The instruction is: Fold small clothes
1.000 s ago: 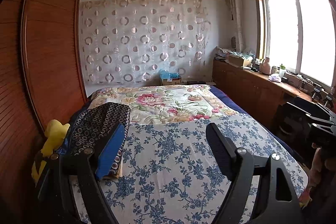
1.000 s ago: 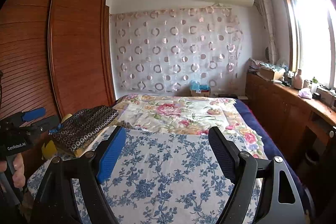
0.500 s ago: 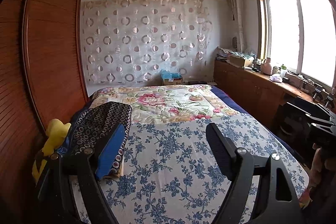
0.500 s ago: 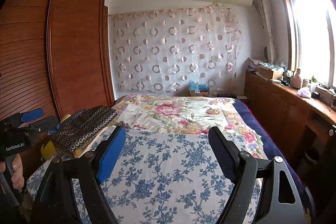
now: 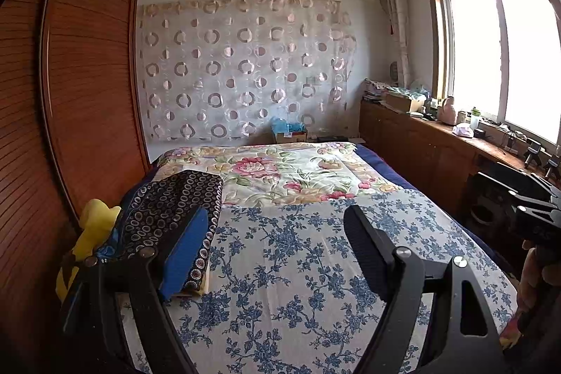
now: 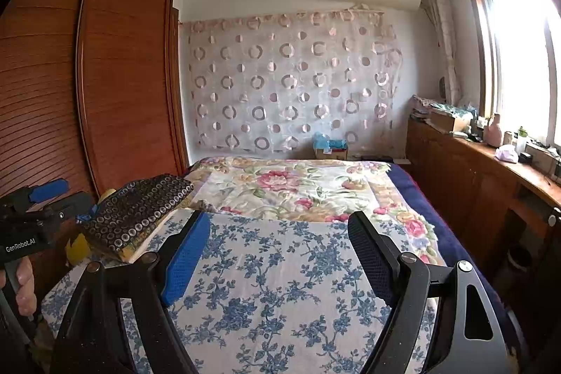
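Note:
A folded dark garment with a ring pattern point(image 5: 168, 209) lies at the left side of the bed, also in the right wrist view point(image 6: 140, 212). My left gripper point(image 5: 277, 251) is open and empty, held above the blue-flowered sheet point(image 5: 298, 269), with its left finger in front of the garment. My right gripper point(image 6: 280, 251) is open and empty above the same sheet point(image 6: 280, 286). The left gripper's body shows at the left edge of the right wrist view point(image 6: 28, 226). The right gripper's body shows at the right edge of the left wrist view point(image 5: 526, 205).
A pink floral quilt point(image 5: 291, 170) covers the far half of the bed. A yellow soft toy point(image 5: 93, 226) sits left of the garment. A wooden wardrobe point(image 5: 70, 93) stands on the left. A cluttered wooden counter point(image 5: 438, 135) runs under the window.
Both views have shifted very slightly; both grippers stay open and empty and the garment has not moved.

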Demonstrator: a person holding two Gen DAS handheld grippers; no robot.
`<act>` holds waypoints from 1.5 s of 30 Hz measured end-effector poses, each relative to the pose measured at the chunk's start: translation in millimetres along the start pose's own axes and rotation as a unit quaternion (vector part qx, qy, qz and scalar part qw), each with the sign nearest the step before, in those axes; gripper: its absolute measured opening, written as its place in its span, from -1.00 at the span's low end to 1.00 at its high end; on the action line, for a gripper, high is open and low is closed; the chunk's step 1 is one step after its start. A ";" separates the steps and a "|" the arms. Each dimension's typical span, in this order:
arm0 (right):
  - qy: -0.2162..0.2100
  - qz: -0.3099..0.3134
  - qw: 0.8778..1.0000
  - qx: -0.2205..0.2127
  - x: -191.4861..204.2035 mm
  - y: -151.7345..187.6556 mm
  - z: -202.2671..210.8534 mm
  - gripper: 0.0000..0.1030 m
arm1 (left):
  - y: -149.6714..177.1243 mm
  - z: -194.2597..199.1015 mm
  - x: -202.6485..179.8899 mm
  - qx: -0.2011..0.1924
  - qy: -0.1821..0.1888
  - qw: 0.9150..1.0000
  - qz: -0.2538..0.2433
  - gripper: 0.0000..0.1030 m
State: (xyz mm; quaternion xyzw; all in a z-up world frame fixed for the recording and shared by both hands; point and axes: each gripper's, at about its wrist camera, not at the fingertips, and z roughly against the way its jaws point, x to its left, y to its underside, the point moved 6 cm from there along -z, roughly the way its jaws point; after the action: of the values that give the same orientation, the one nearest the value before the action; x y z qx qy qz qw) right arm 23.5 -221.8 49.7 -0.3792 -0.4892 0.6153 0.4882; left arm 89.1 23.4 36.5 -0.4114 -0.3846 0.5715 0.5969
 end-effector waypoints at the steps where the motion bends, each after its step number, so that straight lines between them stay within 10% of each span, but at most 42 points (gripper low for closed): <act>1: -0.001 0.000 1.000 0.001 -0.5 0.6 -0.3 0.60 | 0.1 0.1 -0.7 0.000 -0.001 1.000 -0.001 0.56; 45: 0.000 -0.003 1.000 0.001 0.3 3.4 -3.5 0.60 | 1.3 -0.2 4.0 -0.001 -0.001 1.000 -0.001 0.56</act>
State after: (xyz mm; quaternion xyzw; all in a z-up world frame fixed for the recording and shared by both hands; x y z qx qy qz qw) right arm 26.0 -220.9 45.6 -0.3776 -0.4897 0.6141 0.4903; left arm 89.0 27.3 35.1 -0.4110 -0.3862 0.5710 0.5966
